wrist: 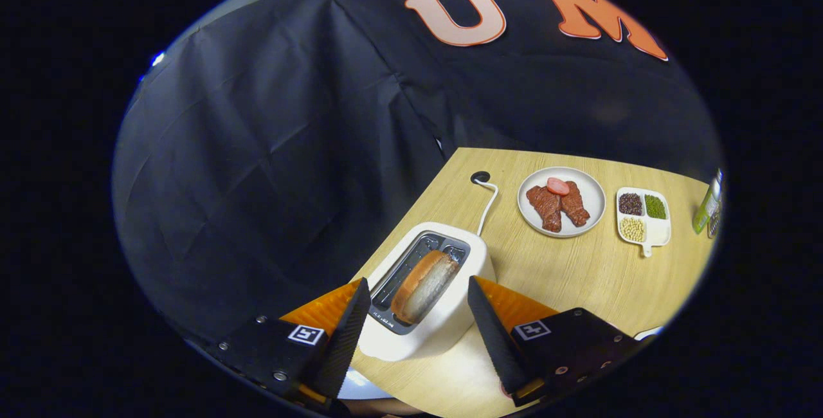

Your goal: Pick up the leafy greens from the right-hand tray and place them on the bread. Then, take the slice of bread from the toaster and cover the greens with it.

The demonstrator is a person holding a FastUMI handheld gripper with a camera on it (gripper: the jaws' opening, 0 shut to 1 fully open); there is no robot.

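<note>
Pale wooden tabletop point(566, 276) carries a white plastic toaster point(443, 315); the tilted black two-finger gripper point(418, 292) hangs spread wide, fingers flanking its browned bread slice point(423, 286), touching nothing.

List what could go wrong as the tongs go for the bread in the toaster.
The open tongs straddle the whole toaster, not just the bread slice, so closing now might clamp the casing. The slice sits deep in the slot; fingertips may hit the rim. The white cord could drag if the toaster shifts.
</note>
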